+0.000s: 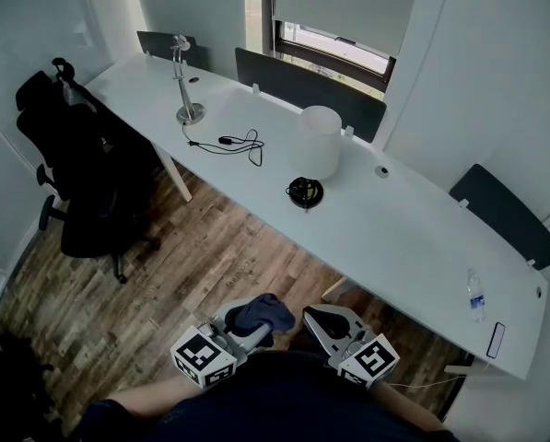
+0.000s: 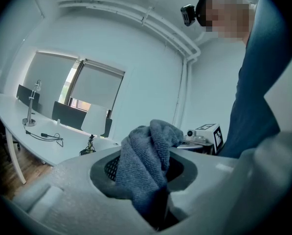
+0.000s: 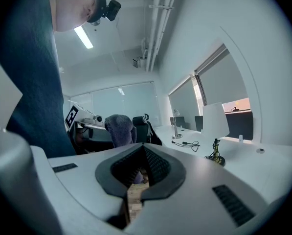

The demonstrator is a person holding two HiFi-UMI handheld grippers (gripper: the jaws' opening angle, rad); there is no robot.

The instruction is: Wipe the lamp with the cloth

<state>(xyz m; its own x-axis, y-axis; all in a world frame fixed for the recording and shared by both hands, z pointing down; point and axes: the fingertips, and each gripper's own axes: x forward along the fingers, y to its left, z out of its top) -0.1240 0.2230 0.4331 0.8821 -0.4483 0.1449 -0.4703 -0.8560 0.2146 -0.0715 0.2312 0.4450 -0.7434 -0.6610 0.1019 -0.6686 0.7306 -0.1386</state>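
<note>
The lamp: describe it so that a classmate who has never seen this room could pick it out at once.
Find the long white desk under the window. Near its middle, before a dark divider panel, stands the lamp. Its wide white shade over a round black base sets it apart from the thin, shadeless metal stand further left.

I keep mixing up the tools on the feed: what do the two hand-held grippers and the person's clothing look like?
The left hand-held gripper and right hand-held gripper match: white moulded bodies, dark grey ribbed pads lining the jaws, and each carries a white cube with black square markers. No cables show. The person wears a dark blue top.
</note>
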